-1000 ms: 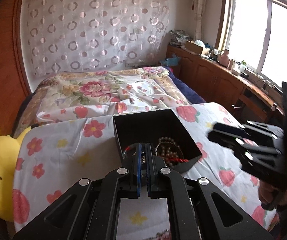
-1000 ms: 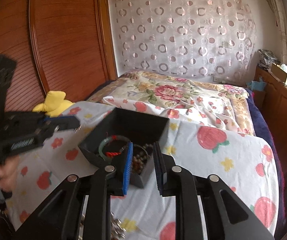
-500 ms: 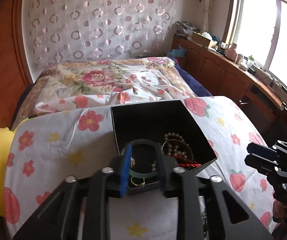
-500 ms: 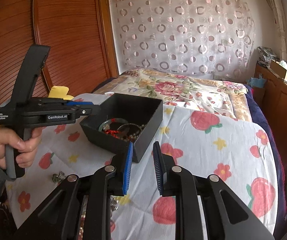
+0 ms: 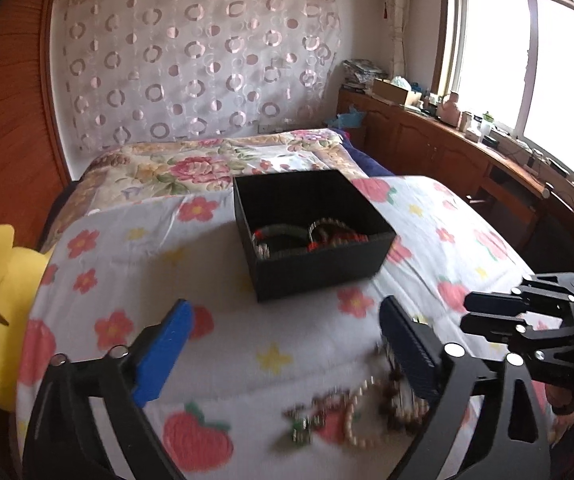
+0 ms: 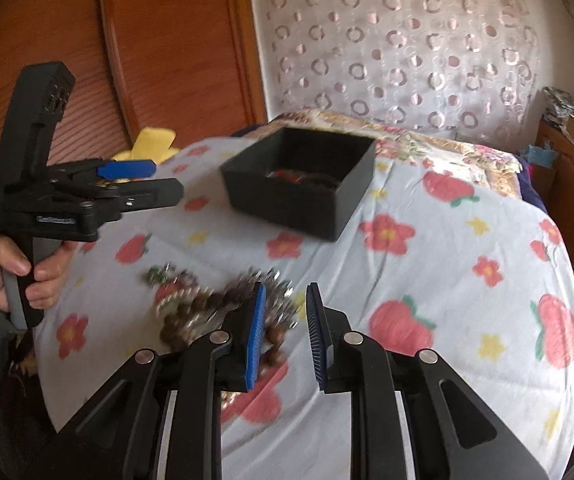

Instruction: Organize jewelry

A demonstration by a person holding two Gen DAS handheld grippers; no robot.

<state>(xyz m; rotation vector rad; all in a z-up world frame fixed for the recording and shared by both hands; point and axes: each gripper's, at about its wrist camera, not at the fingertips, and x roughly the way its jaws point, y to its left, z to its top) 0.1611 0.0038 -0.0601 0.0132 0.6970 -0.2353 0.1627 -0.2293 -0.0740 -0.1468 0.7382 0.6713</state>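
Nearest you, your left claw (image 5: 283, 344) has just sprung wide, nothing between its jaws; your right claw (image 6: 285, 332) stands partly parted, empty, above the loose jewelry (image 6: 223, 308) on the bed. Next, I judge: pinch one piece, carry it to the black box (image 6: 299, 188) beyond.

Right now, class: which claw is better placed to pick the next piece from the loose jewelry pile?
Right, probably. The right claw sits low at the jewelry pile, nothing between its pads; the left claw hangs wide open, higher.
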